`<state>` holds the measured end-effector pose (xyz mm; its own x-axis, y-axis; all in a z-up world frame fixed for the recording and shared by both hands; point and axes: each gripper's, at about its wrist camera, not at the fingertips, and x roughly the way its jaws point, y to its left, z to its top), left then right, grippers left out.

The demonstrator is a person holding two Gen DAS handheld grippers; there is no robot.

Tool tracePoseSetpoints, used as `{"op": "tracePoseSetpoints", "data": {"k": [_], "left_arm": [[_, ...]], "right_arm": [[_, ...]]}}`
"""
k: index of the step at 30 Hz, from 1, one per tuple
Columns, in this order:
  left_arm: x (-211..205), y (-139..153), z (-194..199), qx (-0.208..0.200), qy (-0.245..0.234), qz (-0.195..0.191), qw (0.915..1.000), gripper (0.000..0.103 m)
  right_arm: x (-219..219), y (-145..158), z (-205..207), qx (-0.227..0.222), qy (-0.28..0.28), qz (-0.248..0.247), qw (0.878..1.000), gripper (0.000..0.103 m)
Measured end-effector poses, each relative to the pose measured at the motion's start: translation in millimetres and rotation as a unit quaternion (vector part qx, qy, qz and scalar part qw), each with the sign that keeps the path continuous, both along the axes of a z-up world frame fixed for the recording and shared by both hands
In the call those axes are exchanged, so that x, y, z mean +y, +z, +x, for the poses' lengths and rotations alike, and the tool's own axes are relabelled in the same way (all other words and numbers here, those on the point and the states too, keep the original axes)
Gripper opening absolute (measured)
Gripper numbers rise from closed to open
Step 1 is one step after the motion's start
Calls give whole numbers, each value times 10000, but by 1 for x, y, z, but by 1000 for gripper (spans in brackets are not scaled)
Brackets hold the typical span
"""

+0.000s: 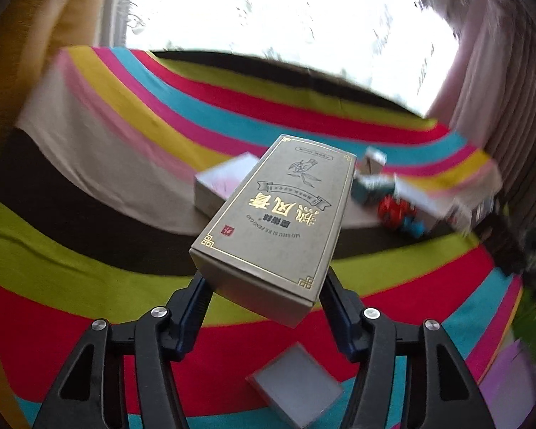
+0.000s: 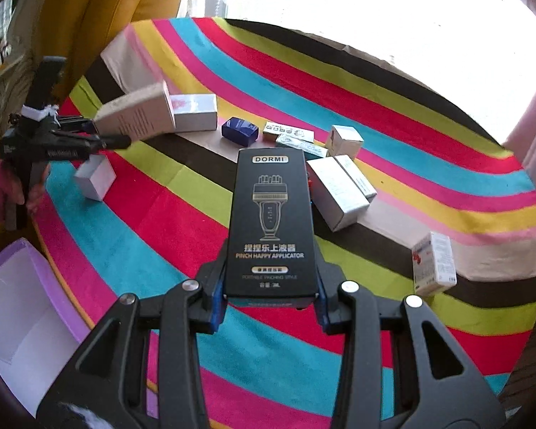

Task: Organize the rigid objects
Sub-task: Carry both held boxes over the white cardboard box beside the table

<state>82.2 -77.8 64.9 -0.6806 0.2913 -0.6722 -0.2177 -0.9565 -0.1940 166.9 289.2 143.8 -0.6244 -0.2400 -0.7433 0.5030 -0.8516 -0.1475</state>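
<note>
A: Grey cardboard with gold print, that is the box (image 1: 273, 211) clamped in the left gripper (image 1: 264, 286). Its fingers press the near end from both sides, and the box is lifted clear of the striped cloth (image 1: 71, 268), tilted up and away.

B: And the right gripper (image 2: 271, 293)?

A: It is closed on a black box (image 2: 271, 221) marked DORMI, held by its near end, flat side up, above the same striped cloth (image 2: 160, 236).

B: Where is the left one as seen from the right wrist camera?

A: Far left, the left gripper (image 2: 107, 135) carries the grey box (image 2: 135, 117) in the air above a small white box (image 2: 94, 177) that sits on the cloth.

B: What else lies there?

A: A white box (image 2: 194, 112) and a dark blue box (image 2: 240, 133) near the far side, then a cluster of pale boxes (image 2: 339, 186) just right of the black one. One white box with red print (image 2: 433, 264) stands apart at the right. A purple bin (image 2: 25, 268) with a white inside shows at the lower left edge.

B: Anything under the left gripper?

A: A small grey-white box (image 1: 296, 382) lies on the cloth below it; the far things are blurred.
</note>
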Motion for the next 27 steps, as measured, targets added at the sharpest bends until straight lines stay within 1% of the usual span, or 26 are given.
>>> {"op": "tracePoseSetpoints", "data": {"k": [3, 5, 9, 12, 15, 18, 19, 21, 27], "left_arm": [[-5, 19, -3, 183, 110, 99, 9997, 61], [-6, 30, 4, 320, 137, 97, 9993, 61], [3, 34, 11, 361, 137, -129, 9992, 61], [-2, 29, 22, 328, 179, -238, 9990, 61], [-11, 26, 31, 283, 215, -134, 9993, 61], [-13, 32, 38, 305, 227, 42, 9993, 61], [-13, 37, 47, 366, 190, 134, 9991, 61], [-8, 46, 55, 434, 125, 160, 9989, 61], [10, 61, 93, 679, -227, 17, 9974, 61]], "right_arm": [[4, -1, 2, -31, -126, -59, 9999, 43], [3, -1, 6, -50, -160, -145, 9998, 43], [1, -1, 14, -35, -168, -142, 9998, 43], [2, -2, 16, -75, -212, -166, 9996, 43], [3, 1, 19, -70, -242, -263, 9993, 43], [1, 5, 26, -25, -228, -302, 9993, 43], [1, 7, 30, -13, -209, -321, 9993, 43], [-2, 9, 37, 9, -157, -335, 9993, 43], [-11, 9, 66, 39, 11, -275, 9996, 43]]}}
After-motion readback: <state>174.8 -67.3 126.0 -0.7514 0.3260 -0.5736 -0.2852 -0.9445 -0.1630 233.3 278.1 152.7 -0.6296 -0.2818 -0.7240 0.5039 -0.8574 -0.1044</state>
